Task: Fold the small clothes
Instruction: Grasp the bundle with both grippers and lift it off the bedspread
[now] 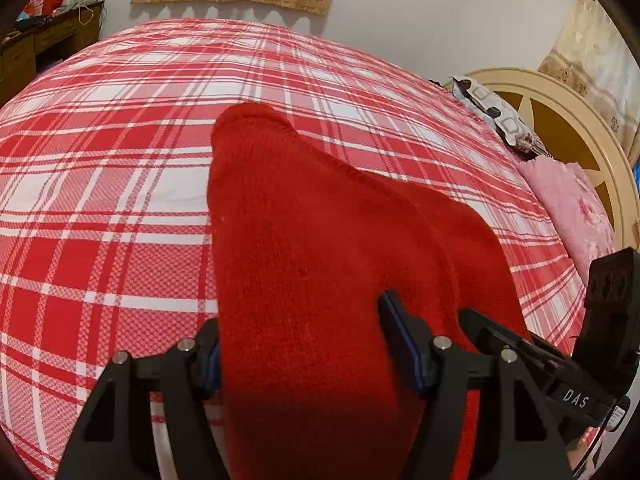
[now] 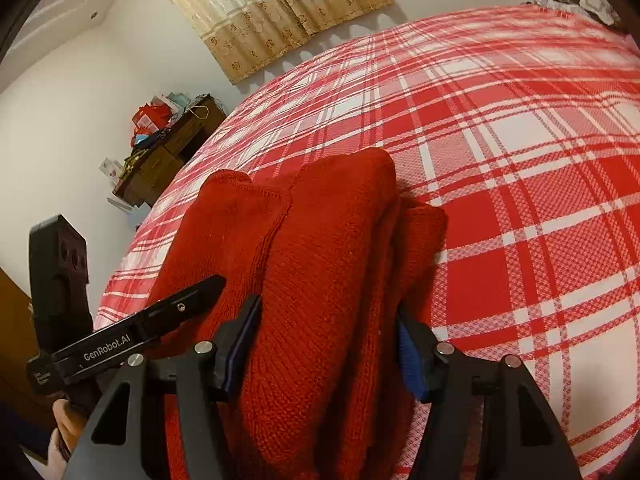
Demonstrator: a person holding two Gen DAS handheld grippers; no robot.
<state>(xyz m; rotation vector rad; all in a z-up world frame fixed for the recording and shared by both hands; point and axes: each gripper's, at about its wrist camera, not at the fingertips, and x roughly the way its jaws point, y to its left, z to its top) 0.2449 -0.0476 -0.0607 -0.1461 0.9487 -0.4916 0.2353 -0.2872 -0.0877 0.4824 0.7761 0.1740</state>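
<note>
A red knitted garment (image 1: 304, 248) lies folded in layers on the red-and-white plaid bedspread (image 1: 104, 184). My left gripper (image 1: 300, 344) has its jaws on either side of the garment's near edge, closed on the thick fabric. In the right wrist view the same garment (image 2: 320, 264) shows several stacked folds. My right gripper (image 2: 328, 344) likewise clamps the near edge between its blue pads (image 2: 408, 356). The right gripper shows at the right of the left wrist view (image 1: 560, 360), and the left gripper at the left of the right wrist view (image 2: 132, 336).
A round beige headboard (image 1: 560, 128) with a patterned pillow (image 1: 492, 112) and a pink pillow (image 1: 568, 208) bounds the bed on the right. A dark wooden desk (image 2: 168, 152) with clutter stands by the wall. Beige curtains (image 2: 272, 12) hang behind the bed.
</note>
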